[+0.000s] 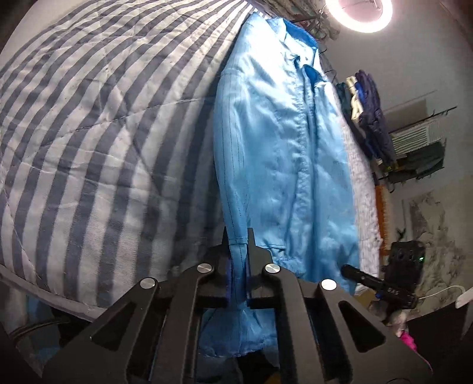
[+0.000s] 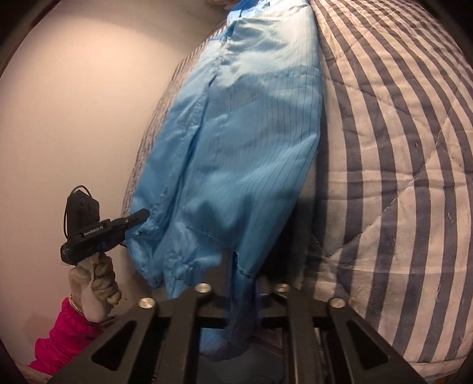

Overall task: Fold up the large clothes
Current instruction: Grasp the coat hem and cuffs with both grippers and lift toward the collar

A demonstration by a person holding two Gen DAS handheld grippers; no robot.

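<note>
A large light-blue shirt (image 1: 280, 141) with thin dark pinstripes lies lengthwise on a striped quilt, collar at the far end; it also shows in the right wrist view (image 2: 236, 141). My left gripper (image 1: 239, 245) is shut on the shirt's bottom hem, with cloth pinched between its fingers and hanging below. My right gripper (image 2: 242, 260) is shut on the hem at the other corner. Each gripper shows in the other's view: the right one (image 1: 351, 270) at the hem's right edge, the left one (image 2: 139, 217) at its left edge, held by a gloved hand.
The blue-and-white striped quilt (image 1: 88, 147) covers the bed (image 2: 399, 147). A ring light (image 1: 359, 14) glows at the top right. Clothes (image 1: 372, 112) hang on a rack beside the bed. A pale wall (image 2: 74, 103) is on the other side.
</note>
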